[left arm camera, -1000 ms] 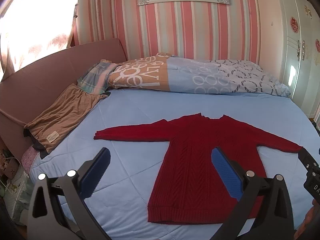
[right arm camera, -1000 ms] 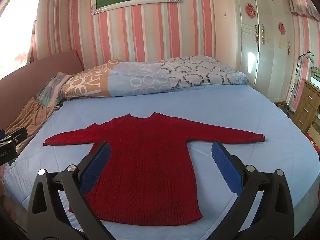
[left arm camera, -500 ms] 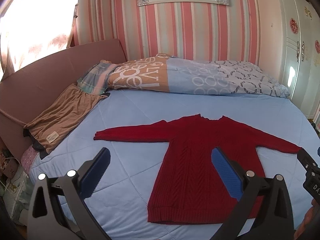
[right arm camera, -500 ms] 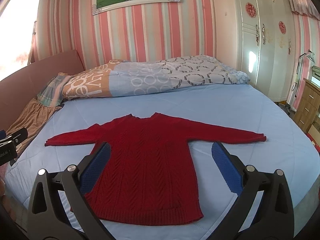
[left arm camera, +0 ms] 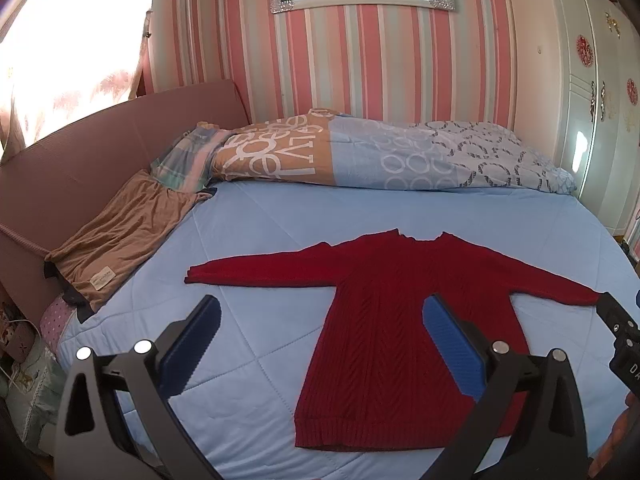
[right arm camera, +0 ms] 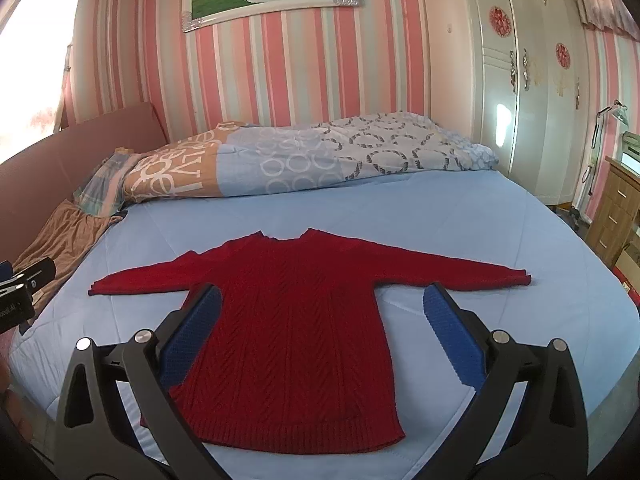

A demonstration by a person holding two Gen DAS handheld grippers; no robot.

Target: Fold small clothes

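A red knit sweater (left arm camera: 384,320) lies flat on the blue bed (left arm camera: 260,240), sleeves spread out to both sides, hem toward me. It also shows in the right wrist view (right arm camera: 296,320). My left gripper (left arm camera: 320,312) is open and empty, held above the bed near the sweater's left side. My right gripper (right arm camera: 320,304) is open and empty, held above the sweater's lower body. The right gripper's tip shows at the right edge of the left wrist view (left arm camera: 618,320), beside the right cuff.
A rolled patterned duvet (left arm camera: 360,156) lies along the wall side of the bed. A brown garment (left arm camera: 116,236) lies at the left beside the brown headboard (left arm camera: 80,160). A white wardrobe (right arm camera: 532,92) and a wooden dresser (right arm camera: 616,208) stand to the right.
Both grippers have drifted very slightly; the sweater has not moved and both grippers stay open.
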